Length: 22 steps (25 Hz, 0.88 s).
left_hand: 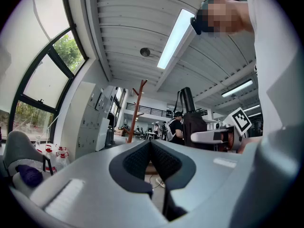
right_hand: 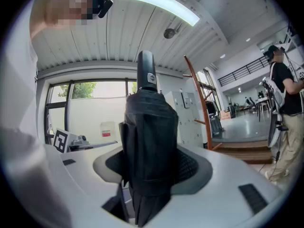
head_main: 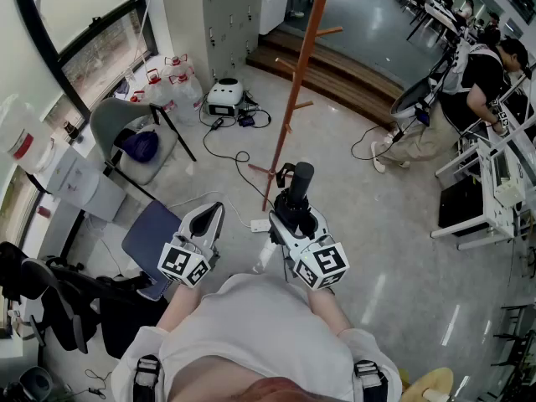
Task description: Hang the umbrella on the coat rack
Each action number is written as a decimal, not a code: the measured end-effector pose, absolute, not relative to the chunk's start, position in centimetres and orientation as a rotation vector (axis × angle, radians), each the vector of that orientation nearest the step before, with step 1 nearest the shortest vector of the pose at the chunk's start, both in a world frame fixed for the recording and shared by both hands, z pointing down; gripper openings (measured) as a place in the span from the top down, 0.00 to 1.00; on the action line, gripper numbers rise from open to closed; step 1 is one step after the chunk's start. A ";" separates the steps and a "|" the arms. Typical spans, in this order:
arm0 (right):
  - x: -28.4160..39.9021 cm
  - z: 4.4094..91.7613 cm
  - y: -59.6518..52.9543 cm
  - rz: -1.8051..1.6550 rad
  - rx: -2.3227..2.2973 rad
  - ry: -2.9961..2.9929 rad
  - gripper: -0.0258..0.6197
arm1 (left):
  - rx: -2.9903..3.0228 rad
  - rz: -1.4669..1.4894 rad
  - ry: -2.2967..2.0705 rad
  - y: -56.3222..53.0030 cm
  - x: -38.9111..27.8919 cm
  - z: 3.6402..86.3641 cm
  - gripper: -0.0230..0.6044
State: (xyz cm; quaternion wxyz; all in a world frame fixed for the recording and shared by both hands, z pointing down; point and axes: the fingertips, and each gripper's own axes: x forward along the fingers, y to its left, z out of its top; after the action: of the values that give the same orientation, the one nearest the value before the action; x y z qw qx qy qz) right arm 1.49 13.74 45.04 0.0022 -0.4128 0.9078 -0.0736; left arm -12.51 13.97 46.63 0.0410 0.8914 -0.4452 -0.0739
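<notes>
A folded black umbrella (right_hand: pixel 149 141) stands upright between the pads of my right gripper (right_hand: pixel 151 167), which is shut on it. Its black handle (right_hand: pixel 146 77) points up. In the head view the umbrella (head_main: pixel 295 199) rises from the right gripper (head_main: pixel 299 224) in front of me. The orange-brown coat rack (head_main: pixel 297 82) stands on the floor just beyond it, with short pegs on its pole. The coat rack (right_hand: pixel 199 106) shows right of the umbrella in the right gripper view. My left gripper (head_main: pixel 207 220) is shut with nothing in it; its pads (left_hand: pixel 164 160) meet.
A grey chair (head_main: pixel 126 136) and a blue seat (head_main: pixel 155 237) stand at the left. Cables and a white device (head_main: pixel 224 97) lie on the floor near the rack's base. A wooden step (head_main: pixel 335 78) runs behind the rack. A person (head_main: pixel 469 99) stands by desks at the right.
</notes>
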 end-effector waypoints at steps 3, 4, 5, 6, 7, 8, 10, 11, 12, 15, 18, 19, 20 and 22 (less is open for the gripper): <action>2.0 45.2 14.2 -0.249 -1.299 2.845 0.57 | 2.723 -0.218 -1.353 14.3 -12.0 46.8 0.95; 2.2 45.3 14.3 -0.254 -1.300 2.846 0.57 | 2.720 -0.215 -1.354 14.3 -11.8 46.9 0.95; 2.4 45.3 14.4 -0.257 -1.299 2.846 0.57 | 2.716 -0.213 -1.356 14.4 -11.6 46.9 0.95; 2.6 45.3 14.4 -0.257 -1.298 2.847 0.57 | 2.714 -0.211 -1.357 14.4 -11.3 47.0 0.95; 2.7 45.4 14.5 -0.257 -1.295 2.847 0.57 | 2.715 -0.208 -1.356 14.4 -11.1 46.9 0.95; 2.9 45.4 14.7 -0.258 -1.292 2.846 0.57 | 2.715 -0.206 -1.356 14.5 -10.9 46.9 0.95; 3.2 45.4 14.9 -0.264 -1.288 2.845 0.57 | 2.715 -0.204 -1.354 14.7 -10.5 46.9 0.95; 3.3 45.4 14.9 -0.266 -1.288 2.845 0.57 | 2.713 -0.203 -1.353 14.8 -10.4 46.9 0.95; 3.4 45.4 14.9 -0.264 -1.287 2.845 0.57 | 2.714 -0.202 -1.352 14.9 -10.2 46.9 0.95; 3.8 45.4 14.9 -0.261 -1.283 2.848 0.57 | 2.722 -0.196 -1.349 14.9 -9.8 46.8 0.95; 3.8 45.6 15.1 -0.257 -1.267 2.864 0.57 | 2.714 -0.189 -1.352 15.0 -9.5 46.9 0.95; 3.8 45.6 15.2 -0.249 -1.261 2.873 0.57 | 2.713 -0.187 -1.355 15.0 -9.4 47.0 0.95; 3.8 45.6 15.2 -0.239 -1.255 2.881 0.57 | 2.712 -0.185 -1.358 15.0 -9.3 47.0 0.95; 4.0 45.5 15.2 -0.229 -1.243 2.892 0.57 | 2.704 -0.186 -1.372 14.9 -8.9 46.8 0.95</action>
State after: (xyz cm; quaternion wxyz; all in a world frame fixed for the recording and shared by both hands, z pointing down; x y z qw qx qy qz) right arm 4.01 15.17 45.53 -0.0071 -0.3938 0.9163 -0.0727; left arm -8.93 14.95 46.83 0.0520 0.8889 -0.4511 -0.0611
